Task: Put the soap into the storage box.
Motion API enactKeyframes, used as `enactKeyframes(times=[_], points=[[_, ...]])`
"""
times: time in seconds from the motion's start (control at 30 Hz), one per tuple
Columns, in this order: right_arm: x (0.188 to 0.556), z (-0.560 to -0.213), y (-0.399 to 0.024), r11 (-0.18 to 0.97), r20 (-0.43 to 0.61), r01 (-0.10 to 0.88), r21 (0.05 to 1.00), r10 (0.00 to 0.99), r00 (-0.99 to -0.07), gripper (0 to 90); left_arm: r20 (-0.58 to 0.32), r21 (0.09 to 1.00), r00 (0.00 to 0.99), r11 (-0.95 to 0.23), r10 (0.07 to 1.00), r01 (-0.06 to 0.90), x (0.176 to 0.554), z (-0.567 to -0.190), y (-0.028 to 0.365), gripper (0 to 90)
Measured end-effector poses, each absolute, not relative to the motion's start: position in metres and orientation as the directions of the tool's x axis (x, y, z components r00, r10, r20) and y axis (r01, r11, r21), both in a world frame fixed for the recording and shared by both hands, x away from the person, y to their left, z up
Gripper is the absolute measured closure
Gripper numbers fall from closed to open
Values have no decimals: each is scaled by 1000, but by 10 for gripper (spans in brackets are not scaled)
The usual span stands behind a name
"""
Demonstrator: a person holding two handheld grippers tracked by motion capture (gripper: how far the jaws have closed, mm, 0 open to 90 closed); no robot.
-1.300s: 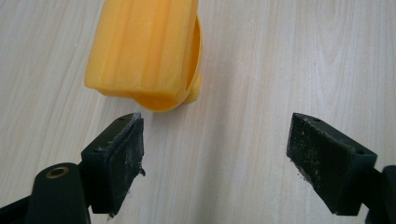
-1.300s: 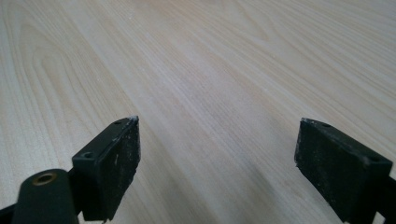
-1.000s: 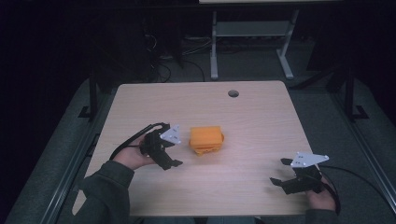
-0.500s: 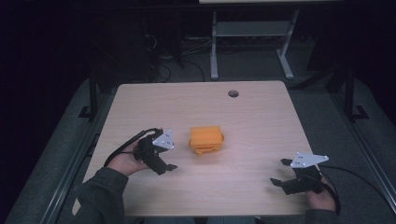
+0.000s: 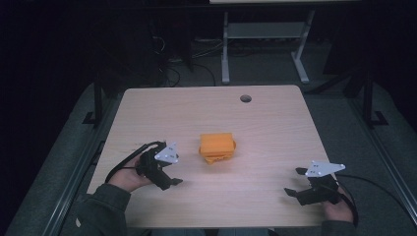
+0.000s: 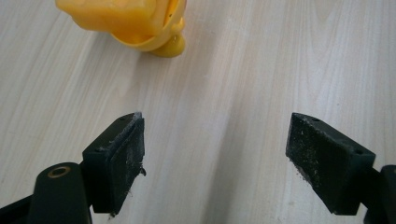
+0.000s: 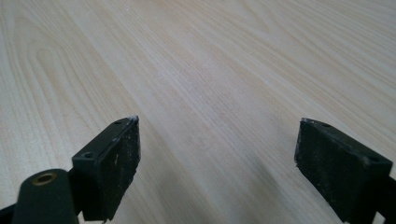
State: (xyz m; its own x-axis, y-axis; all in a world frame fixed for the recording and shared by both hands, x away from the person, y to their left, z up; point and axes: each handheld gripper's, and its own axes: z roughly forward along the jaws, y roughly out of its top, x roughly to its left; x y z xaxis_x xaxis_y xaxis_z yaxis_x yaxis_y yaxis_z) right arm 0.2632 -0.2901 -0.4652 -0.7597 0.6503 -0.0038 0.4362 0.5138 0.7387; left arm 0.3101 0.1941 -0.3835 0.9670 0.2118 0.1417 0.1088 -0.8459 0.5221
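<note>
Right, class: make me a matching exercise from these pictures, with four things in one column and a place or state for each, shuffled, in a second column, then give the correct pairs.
Things:
1. left gripper
2. right gripper
3. orange object
4. round hole

Places or states:
A. in the table top near its far edge
B. open, at the near right of the table
C. lying around the middle of the table
D. open, just left of the orange object and apart from it

Pairs: 1-D, 2-B, 3-C, 4-A
</note>
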Motion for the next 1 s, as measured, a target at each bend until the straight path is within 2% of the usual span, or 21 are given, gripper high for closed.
enactKeyframes(times=[1.0], points=[[259, -465, -290, 514, -10, 436, 739, 655, -756, 137, 133, 562, 943, -807, 304, 180, 282, -416, 228, 190]])
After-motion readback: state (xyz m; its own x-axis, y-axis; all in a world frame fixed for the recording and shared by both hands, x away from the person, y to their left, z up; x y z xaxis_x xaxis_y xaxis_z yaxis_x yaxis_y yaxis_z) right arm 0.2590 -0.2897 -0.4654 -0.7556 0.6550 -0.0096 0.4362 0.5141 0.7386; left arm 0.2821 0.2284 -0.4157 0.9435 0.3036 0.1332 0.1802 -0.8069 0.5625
